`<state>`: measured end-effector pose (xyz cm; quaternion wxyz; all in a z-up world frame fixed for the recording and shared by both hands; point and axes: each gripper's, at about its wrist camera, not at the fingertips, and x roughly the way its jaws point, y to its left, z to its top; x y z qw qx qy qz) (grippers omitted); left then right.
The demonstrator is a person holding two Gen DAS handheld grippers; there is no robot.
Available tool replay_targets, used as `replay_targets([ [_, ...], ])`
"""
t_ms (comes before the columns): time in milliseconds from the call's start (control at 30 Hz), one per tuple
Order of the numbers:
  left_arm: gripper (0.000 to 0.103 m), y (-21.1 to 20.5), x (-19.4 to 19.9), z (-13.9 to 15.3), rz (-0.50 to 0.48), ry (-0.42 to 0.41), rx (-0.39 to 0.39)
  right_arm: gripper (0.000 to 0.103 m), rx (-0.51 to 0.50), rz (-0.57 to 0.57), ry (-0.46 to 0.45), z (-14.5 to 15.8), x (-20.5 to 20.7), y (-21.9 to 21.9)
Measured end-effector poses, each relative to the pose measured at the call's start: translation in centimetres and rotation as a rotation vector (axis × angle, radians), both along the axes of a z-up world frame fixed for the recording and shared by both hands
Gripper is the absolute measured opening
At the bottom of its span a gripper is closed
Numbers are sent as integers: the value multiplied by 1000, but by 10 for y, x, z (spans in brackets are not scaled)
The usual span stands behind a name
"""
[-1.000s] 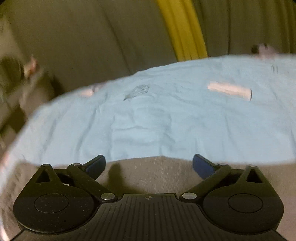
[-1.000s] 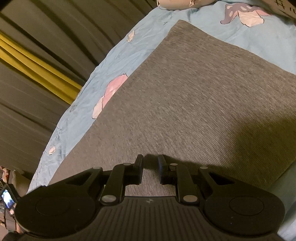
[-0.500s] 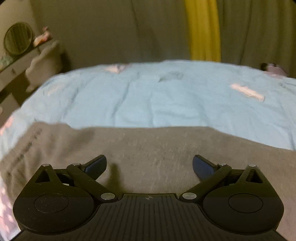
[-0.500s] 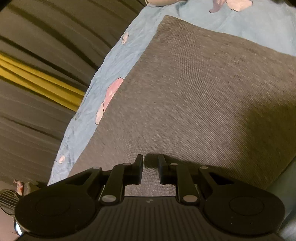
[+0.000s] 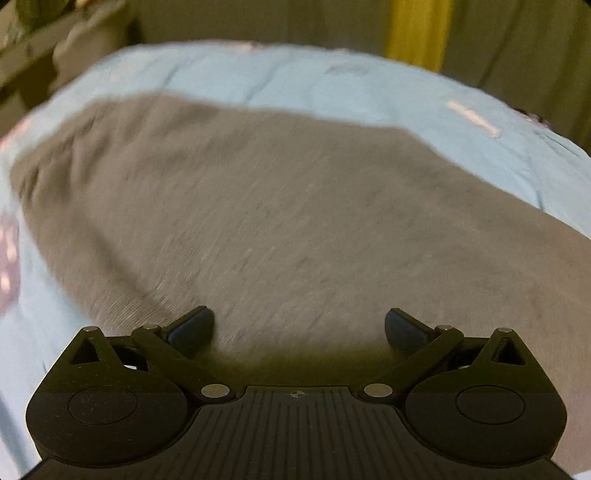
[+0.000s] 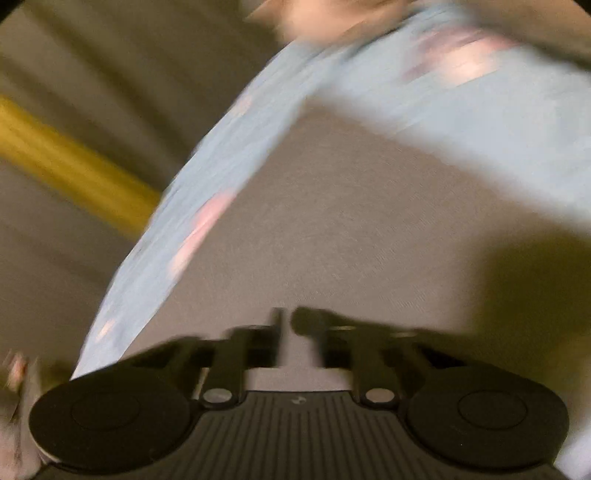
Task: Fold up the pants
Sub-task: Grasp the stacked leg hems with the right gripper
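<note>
The grey pants (image 5: 280, 206) lie flat on a light blue bedsheet (image 5: 332, 85) and fill most of the left wrist view. My left gripper (image 5: 299, 326) is open and empty, its blue-padded fingers spread wide just over the near part of the cloth. In the blurred right wrist view the pants (image 6: 369, 221) lie as a flat grey panel with a square far corner. My right gripper (image 6: 288, 321) is over their near edge with its jaws almost together; whether cloth is pinched between them cannot be told.
The sheet (image 6: 443, 110) has pink prints. Grey curtains (image 5: 258, 18) with a yellow stripe (image 5: 417, 33) hang behind the bed. A shelf with clutter (image 5: 33, 44) stands at the far left. A pale pillow-like shape (image 6: 332, 14) lies at the head of the bed.
The left gripper has pulled back and tilted down, so much more of the grey pants fills its view. The right gripper is now swinging fast, blurring its view; its jaws stay nearly together.
</note>
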<state>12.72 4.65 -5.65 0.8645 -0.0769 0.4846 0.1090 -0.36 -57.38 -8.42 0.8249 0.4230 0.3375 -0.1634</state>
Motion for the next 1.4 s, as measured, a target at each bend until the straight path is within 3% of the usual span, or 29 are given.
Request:
replay_targets([
  [100, 103, 5, -2, 0, 32, -35, -23, 0, -1, -183, -19, -2, -34, -34],
  [167, 103, -1, 2, -4, 14, -28, 27, 0, -61, -239, -6, 11, -49, -37],
  [267, 103, -10, 12, -10, -7, -28, 82, 6, -164, -150, -48, 31, -54, -18],
  [400, 103, -9, 10, -10, 4, -38, 62, 6, -63, 74, -148, 30, -25, 6],
  [600, 103, -7, 7, -11, 5, -46, 59, 6, -134, 177, -103, 24, 63, 13],
  [667, 103, -8, 5, -10, 8, -51, 56, 5, -209, 121, -46, 20, 87, -4],
  [767, 103, -8, 6, -11, 16, -63, 58, 0, -405, -38, 75, 16, 106, -37],
  [833, 103, -9, 8, -12, 18, -70, 70, 5, -455, -170, 94, 29, 100, -52],
  [900, 103, -10, 9, -13, 20, -75, 74, 6, -481, -245, 17, 49, 68, -52],
  [933, 103, -9, 9, -13, 21, -78, 73, 20, -434, -226, -41, 55, 47, -53],
  [967, 103, -9, 9, -13, 21, -82, 75, 50, -378, -203, -79, 58, 27, -53],
  [1033, 103, -10, 9, -14, 16, -90, 84, 81, -286, -197, -120, 58, -20, -47],
  [1133, 103, -10, 10, -13, 12, -92, 89, 81, -180, -255, -112, 45, -84, -47],
  [1233, 103, -9, 9, -12, 12, -89, 81, 80, 31, -312, -134, 19, -130, -54],
  [1333, 103, -9, 8, -9, 10, -85, 79, 46, 142, -325, -154, -1, -144, -56],
  [1400, 103, -10, 7, -6, 9, -79, 83, 44, 164, -319, -162, -3, -145, -54],
])
